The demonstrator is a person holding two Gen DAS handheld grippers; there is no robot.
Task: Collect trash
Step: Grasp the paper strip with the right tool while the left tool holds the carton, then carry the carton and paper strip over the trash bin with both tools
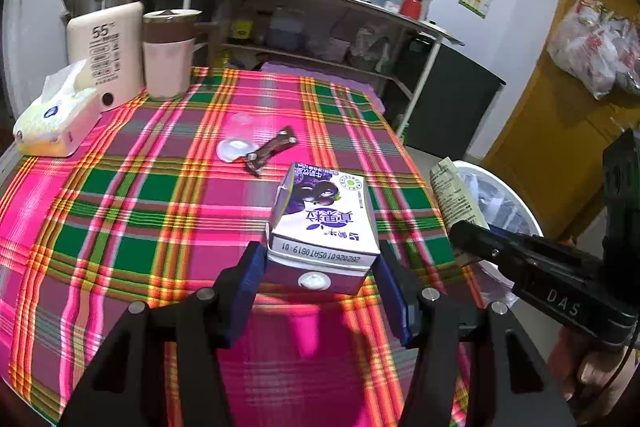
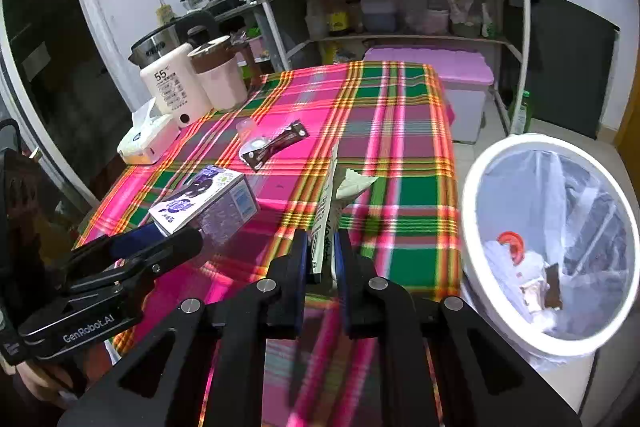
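My left gripper (image 1: 320,287) is shut on a purple and white milk carton (image 1: 324,219), held just above the plaid tablecloth (image 1: 140,207); the carton also shows in the right wrist view (image 2: 208,203). My right gripper (image 2: 322,259) is shut on a flattened white carton (image 2: 332,203), seen also in the left wrist view (image 1: 456,195), held over the table's right edge. A brown snack wrapper (image 1: 272,149) and a clear plastic cup with its lid (image 1: 236,137) lie on the table's middle. A white bin (image 2: 552,239) lined with a clear bag stands right of the table.
A tissue pack (image 1: 56,115), a cream kettle (image 1: 108,55) and a pink jug (image 1: 170,55) stand at the table's far left corner. A metal shelf rack (image 2: 400,7) with bottles is behind the table. A lilac-lidded box (image 2: 452,75) sits by the rack.
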